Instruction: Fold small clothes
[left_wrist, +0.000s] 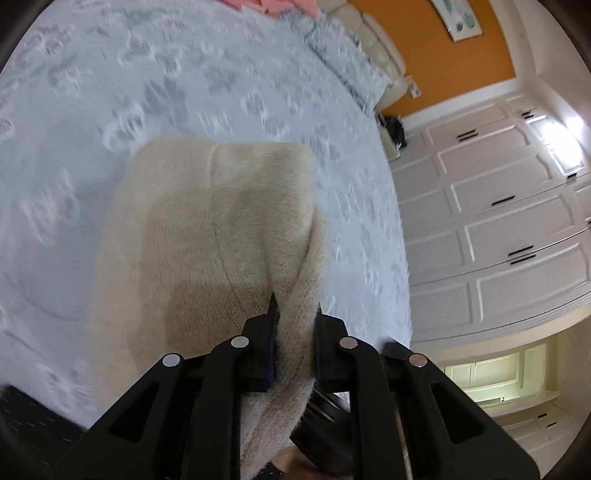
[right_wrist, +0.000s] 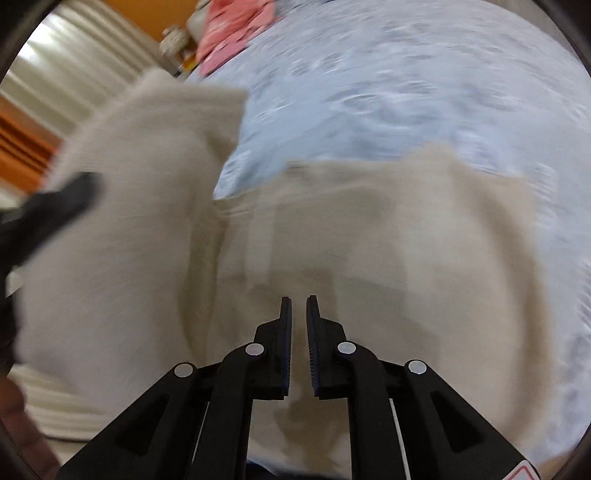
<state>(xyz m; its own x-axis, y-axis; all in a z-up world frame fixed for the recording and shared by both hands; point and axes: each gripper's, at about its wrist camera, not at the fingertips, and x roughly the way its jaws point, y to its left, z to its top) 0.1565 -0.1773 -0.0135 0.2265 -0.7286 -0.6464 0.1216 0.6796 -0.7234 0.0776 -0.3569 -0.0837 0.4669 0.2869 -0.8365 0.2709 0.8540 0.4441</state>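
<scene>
Between left gripper (left_wrist: 295, 308) fingers: cream garment (left_wrist: 207, 221) edge, clamped and lifted. Ahead of right gripper (right_wrist: 298, 301) fingers, nearly together, holding nothing: remainder spread on bedspread (right_wrist: 406, 92). Fold partway; laying over and flattening left.

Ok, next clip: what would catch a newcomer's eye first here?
The cream knit garment dominates both views, spread over a pale blue patterned bedspread. The left hand-held gripper pinches a thick fold of it, lifting that part, while the right hand-held gripper hangs over the cloth, nearly closed with nothing between its fingers. Pink cloth lies at the bed's far edge.
</scene>
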